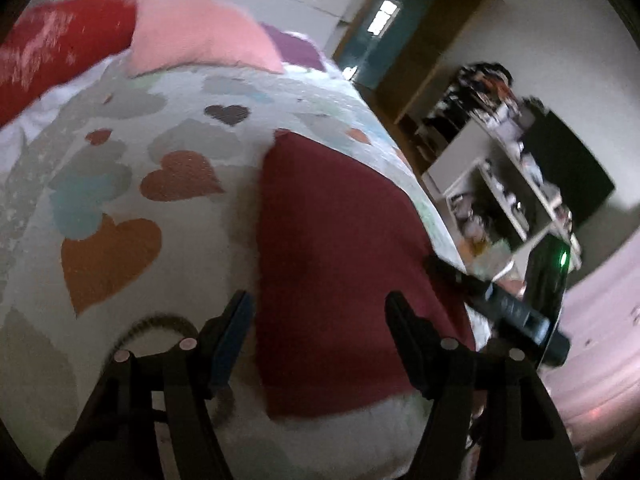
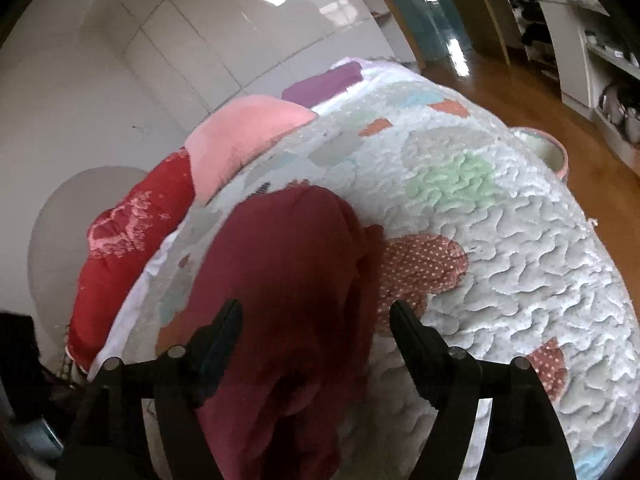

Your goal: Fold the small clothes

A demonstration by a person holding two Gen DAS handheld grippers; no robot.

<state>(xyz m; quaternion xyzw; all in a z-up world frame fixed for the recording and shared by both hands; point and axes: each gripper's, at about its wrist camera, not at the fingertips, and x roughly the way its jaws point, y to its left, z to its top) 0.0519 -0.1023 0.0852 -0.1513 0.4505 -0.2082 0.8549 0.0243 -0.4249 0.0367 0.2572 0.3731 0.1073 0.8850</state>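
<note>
A dark red garment (image 1: 336,264) lies on a quilted bedspread with heart patches (image 1: 132,184). In the left wrist view it is a flat folded shape with a straight left edge. My left gripper (image 1: 320,304) is open, its fingers straddling the near part of the garment. The right gripper's black body (image 1: 516,312) shows at the garment's right edge. In the right wrist view the garment (image 2: 280,264) is bunched and rumpled on the bedspread (image 2: 500,240). My right gripper (image 2: 316,312) is open above its near end, holding nothing.
A pink pillow (image 1: 200,36) and a red pillow (image 1: 60,52) lie at the head of the bed, with a purple patch (image 2: 324,80) beyond. White shelves (image 1: 516,192) and a wooden floor (image 2: 520,92) lie beside the bed. A round pink-rimmed basket (image 2: 548,148) stands on the floor.
</note>
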